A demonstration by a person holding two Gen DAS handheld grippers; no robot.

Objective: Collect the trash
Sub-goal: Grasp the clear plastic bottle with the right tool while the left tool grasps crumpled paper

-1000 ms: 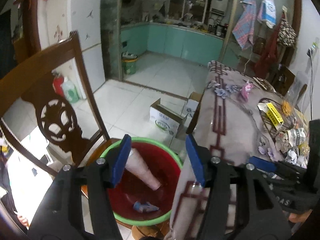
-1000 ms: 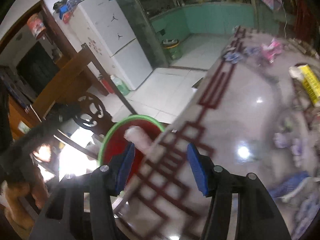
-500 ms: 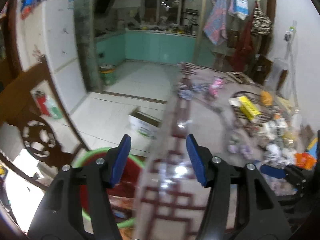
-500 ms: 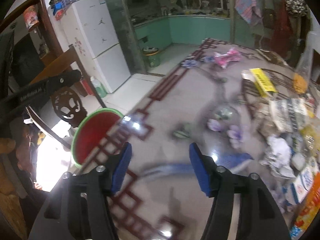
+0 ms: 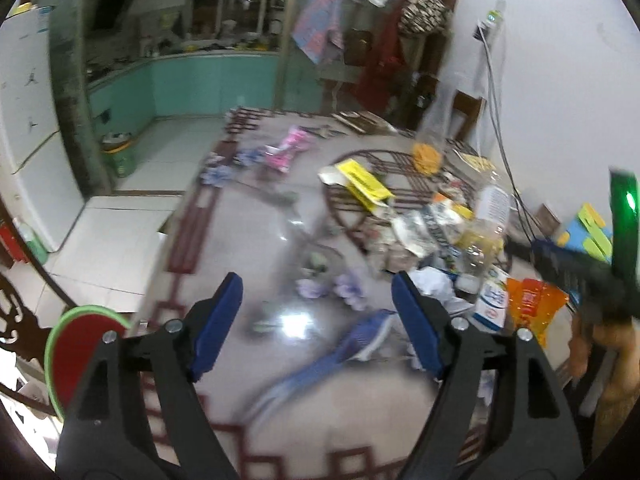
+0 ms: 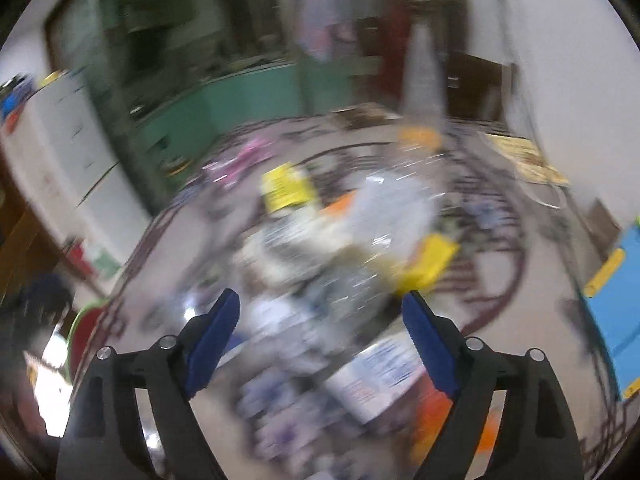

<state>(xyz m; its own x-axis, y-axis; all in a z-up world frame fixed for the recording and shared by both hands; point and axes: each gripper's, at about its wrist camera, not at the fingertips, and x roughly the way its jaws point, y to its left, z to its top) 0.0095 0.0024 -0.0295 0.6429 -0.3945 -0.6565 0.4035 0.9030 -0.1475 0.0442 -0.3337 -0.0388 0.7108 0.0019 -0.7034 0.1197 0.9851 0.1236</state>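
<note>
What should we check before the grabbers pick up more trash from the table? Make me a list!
1. Left tool open and empty: ok. Its jaws have just been opening and nothing is between them.
2. Right tool open and empty: ok. Its jaws have just been opening too, with nothing between them.
3. Trash within view ahead: ok. A crumpled white paper and a small carton lie in the pile on the table.
4. Red basin with the green rim ready beside the table: ok, though only part of it shows.
5. Right view sharp enough to aim: not ok, it is badly blurred.
</note>
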